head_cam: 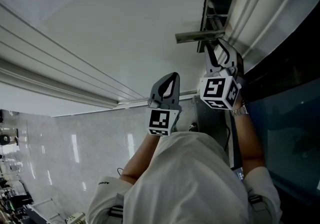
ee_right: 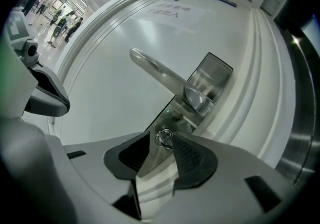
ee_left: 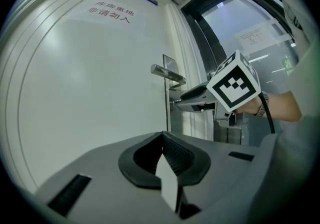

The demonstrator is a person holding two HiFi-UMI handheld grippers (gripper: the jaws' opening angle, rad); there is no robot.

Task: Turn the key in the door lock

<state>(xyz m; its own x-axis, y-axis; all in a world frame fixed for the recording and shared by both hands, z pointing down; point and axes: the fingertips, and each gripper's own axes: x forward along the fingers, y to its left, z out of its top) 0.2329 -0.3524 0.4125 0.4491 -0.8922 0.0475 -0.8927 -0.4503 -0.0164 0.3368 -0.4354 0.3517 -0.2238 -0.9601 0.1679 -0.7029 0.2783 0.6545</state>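
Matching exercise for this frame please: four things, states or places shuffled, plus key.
Things
1. door handle
2. key
3. left gripper
4. red lettering

States or places
A. shut, nothing in it
B. between the jaws of the right gripper
C. high on the white door
D. silver lever, just above the key

Pairs: 1-D, 2-B, 3-A, 4-C

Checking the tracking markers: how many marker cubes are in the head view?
2. One cube is on the left gripper, lower centre; the other cube on the right gripper, just under the door handle. None seems hidden.
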